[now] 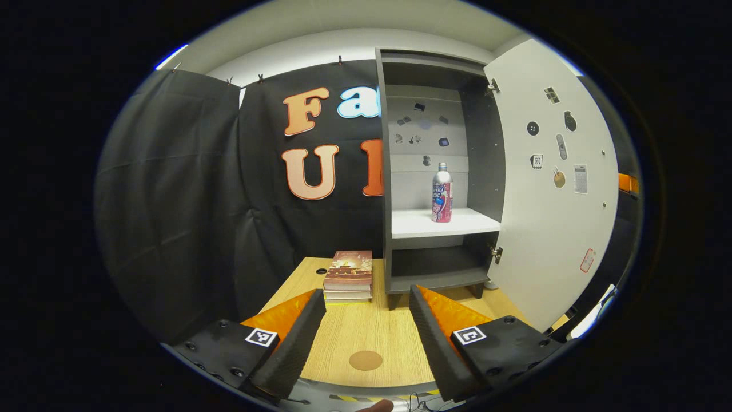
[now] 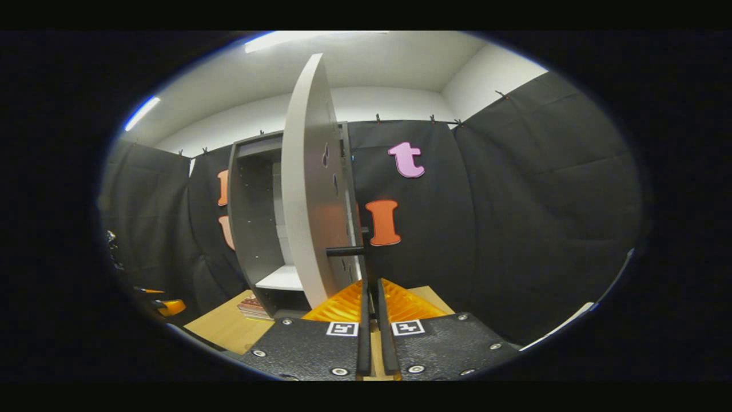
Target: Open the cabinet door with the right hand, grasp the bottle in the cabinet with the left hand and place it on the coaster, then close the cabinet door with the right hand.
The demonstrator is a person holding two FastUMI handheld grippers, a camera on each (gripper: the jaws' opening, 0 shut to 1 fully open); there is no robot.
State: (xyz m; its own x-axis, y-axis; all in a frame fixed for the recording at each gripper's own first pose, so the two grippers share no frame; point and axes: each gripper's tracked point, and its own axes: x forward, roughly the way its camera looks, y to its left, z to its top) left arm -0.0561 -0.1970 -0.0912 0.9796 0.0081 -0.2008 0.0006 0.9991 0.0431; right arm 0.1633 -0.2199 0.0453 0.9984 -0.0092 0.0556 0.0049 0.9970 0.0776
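I see the bottle (image 1: 441,192) standing upright on the white shelf (image 1: 443,223) inside the cabinet (image 1: 386,171), toward the shelf's middle, with the cabinet door (image 1: 549,189) swung wide open to its right. Below and nearer to me, the round coaster (image 1: 365,360) lies flat on the wooden counter (image 1: 366,326), well apart from the bottle, and a stack of books (image 1: 349,276) sits just left of the cabinet's base. My left gripper (image 1: 366,329) hangs over the counter with its fingers spread wide, holding nothing, the coaster between them. My right gripper (image 2: 370,320) has its fingers pressed nearly together around the door's dark handle (image 2: 346,250), at the door's edge (image 2: 309,189).
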